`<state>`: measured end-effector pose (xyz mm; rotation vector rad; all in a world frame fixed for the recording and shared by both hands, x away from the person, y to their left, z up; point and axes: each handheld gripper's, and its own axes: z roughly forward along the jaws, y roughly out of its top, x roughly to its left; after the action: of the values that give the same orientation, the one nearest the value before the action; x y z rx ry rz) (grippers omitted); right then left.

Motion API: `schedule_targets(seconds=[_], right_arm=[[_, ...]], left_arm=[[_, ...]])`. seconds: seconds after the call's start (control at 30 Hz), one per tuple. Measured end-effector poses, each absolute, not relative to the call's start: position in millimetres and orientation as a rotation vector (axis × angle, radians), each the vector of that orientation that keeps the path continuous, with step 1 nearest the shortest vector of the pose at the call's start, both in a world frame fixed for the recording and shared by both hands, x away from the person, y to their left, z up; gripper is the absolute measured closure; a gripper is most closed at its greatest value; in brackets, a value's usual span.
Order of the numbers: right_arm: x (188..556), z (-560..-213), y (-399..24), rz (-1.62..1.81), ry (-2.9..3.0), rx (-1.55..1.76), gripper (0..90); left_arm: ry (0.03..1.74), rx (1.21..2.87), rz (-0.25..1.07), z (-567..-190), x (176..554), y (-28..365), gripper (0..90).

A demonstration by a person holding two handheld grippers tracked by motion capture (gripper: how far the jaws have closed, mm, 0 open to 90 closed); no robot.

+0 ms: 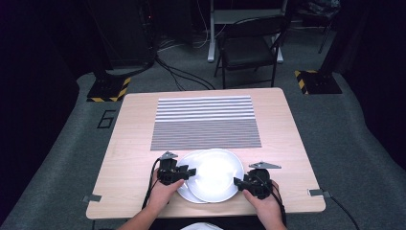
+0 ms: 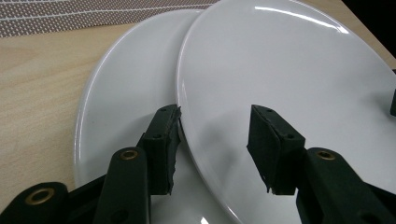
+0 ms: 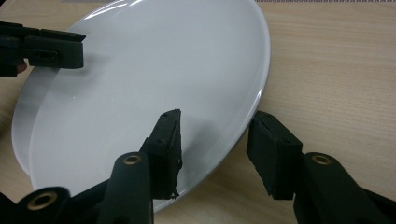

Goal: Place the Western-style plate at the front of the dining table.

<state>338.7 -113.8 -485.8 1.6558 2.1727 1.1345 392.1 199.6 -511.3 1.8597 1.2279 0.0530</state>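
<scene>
Two white plates lie overlapped near the front of the wooden table point(image 1: 134, 143). The upper plate point(image 1: 218, 175) point(image 2: 289, 70) point(image 3: 154, 70) rests partly on the lower plate point(image 1: 184, 191) point(image 2: 126, 84), which sticks out to the left. My left gripper point(image 1: 191, 171) point(image 2: 215, 135) straddles the upper plate's left rim, one pad close against the rim and the other clear above the plate; its jaws stand apart. My right gripper point(image 1: 237, 182) point(image 3: 212, 135) straddles the right rim, one jaw over the plate, the other over the table, open.
A striped grey and white mat point(image 1: 206, 122) point(image 2: 70, 16) covers the table's far half. Small metal brackets point(image 1: 316, 192) sit at the front corners. A black chair point(image 1: 249, 48) and cables are on the floor beyond the table.
</scene>
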Motion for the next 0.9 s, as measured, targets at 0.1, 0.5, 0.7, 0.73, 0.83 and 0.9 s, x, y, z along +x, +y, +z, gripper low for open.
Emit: schedule_targets(seconds=[0.1, 0.5, 0.7, 0.73, 0.83, 0.9], right_arm=[[340, -485, -114, 1.130, 2.151, 1.662, 54.4], [349, -486, -121, 1.129, 2.094, 1.633, 54.5], [335, -482, -121, 1.109, 2.090, 1.627, 54.9], [331, -481, -122, 1.100, 2.095, 1.620, 56.3], [331, -483, -122, 1.086, 2.098, 1.620, 57.2], [332, -484, -123, 1.116, 2.097, 1.634, 59.8]], left_arm=[[1.222, 1.864, 0.049, -511, 393, 198, 52.9], [1.204, 1.874, 0.045, -511, 394, 191, 52.4], [1.194, 1.883, 0.055, -511, 393, 191, 52.7], [1.194, 1.884, 0.057, -511, 393, 191, 52.7], [1.194, 1.884, 0.059, -511, 392, 191, 52.8], [1.193, 1.883, 0.058, -511, 392, 191, 52.9]])
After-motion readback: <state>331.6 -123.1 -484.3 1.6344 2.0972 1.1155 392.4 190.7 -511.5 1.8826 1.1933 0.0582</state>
